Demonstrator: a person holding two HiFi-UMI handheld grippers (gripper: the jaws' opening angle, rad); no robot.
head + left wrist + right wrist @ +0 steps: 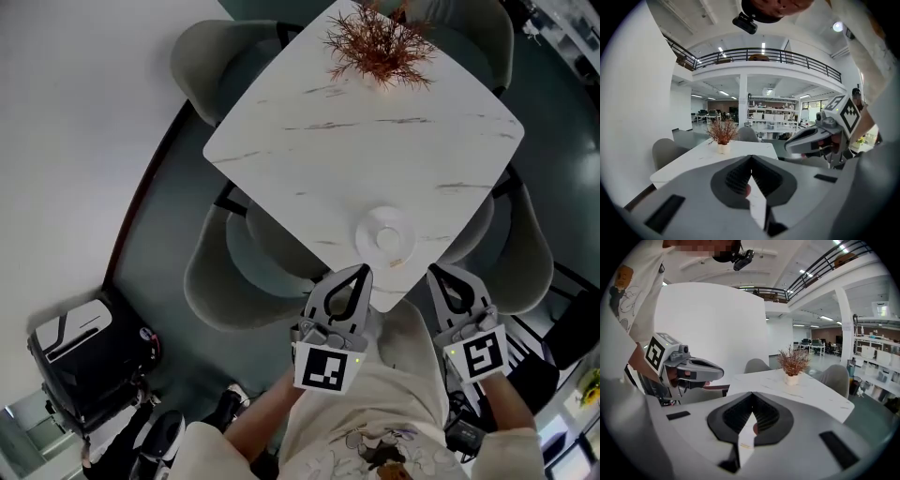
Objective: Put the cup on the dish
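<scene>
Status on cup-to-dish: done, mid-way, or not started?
Done, apparently: in the head view a small white round shape that looks like the cup sits inside the dish, near the table's close corner. In hand: nothing. The left gripper and right gripper are both shut and empty, at that corner. Left: nothing evident, though the overhead angle can't confirm that the cup is seated squarely.

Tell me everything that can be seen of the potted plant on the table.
The potted plant is a spray of thin, dry-looking reddish-brown twigs spreading from a small white pot. It stands upright near the far corner of the white marbled table, resting on the tabletop. Nothing else touches it.
</scene>
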